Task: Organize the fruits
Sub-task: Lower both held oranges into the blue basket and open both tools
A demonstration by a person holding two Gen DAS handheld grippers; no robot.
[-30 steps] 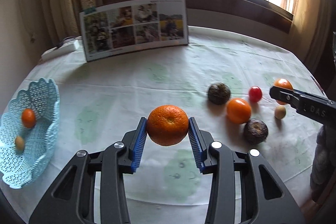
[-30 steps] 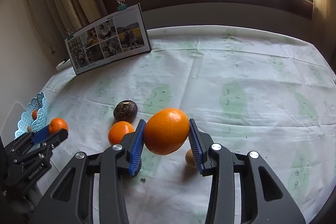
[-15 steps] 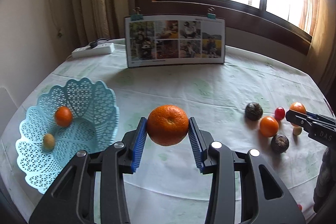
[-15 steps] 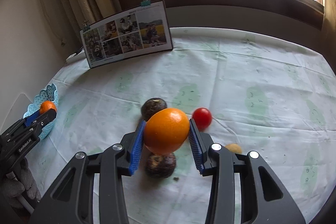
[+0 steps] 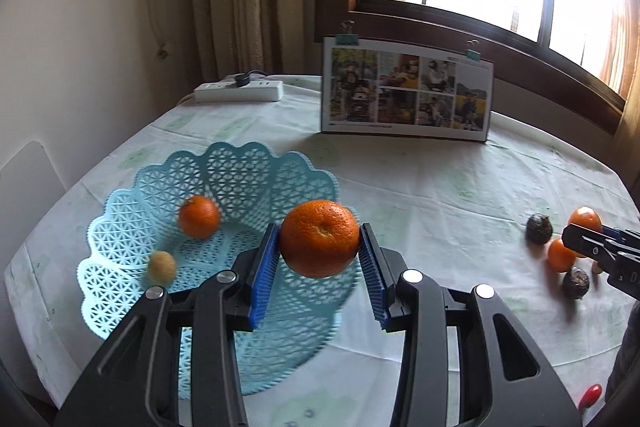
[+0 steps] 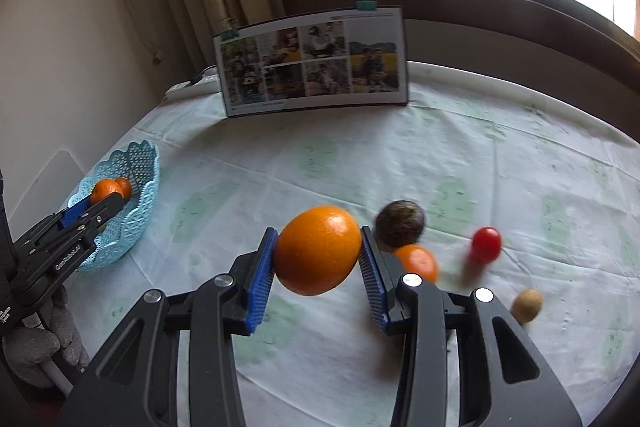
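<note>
Fruits are split between my two grippers, the basket and the tablecloth. I am clamping a dimpled orange [image 5: 319,238] between the blue pads of my left gripper [image 5: 319,259], and it is hanging above the near right part of the pale blue lattice basket [image 5: 244,167]. Lying in that basket are a small mandarin [image 5: 199,217] toward the far side and a little tan fruit [image 5: 161,266] nearer the left rim. My right gripper [image 6: 318,259] is squeezing a smooth oval orange [image 6: 317,250] off the table, over the white cloth [image 6: 460,147]. Just beyond and right of it, I am seeing a dark round fruit [image 6: 400,223], a small orange one [image 6: 418,261] touching or nearly touching it, a blurred red cherry tomato [image 6: 486,243] further right, and a tan fruit [image 6: 527,303] near the right side. In the left view a second dark fruit [image 5: 576,282] is sitting nearest in that group. A photo board [image 6: 312,61] is standing upright at the far side, with a white power strip [image 5: 239,91] to its left by the curtain.
</note>
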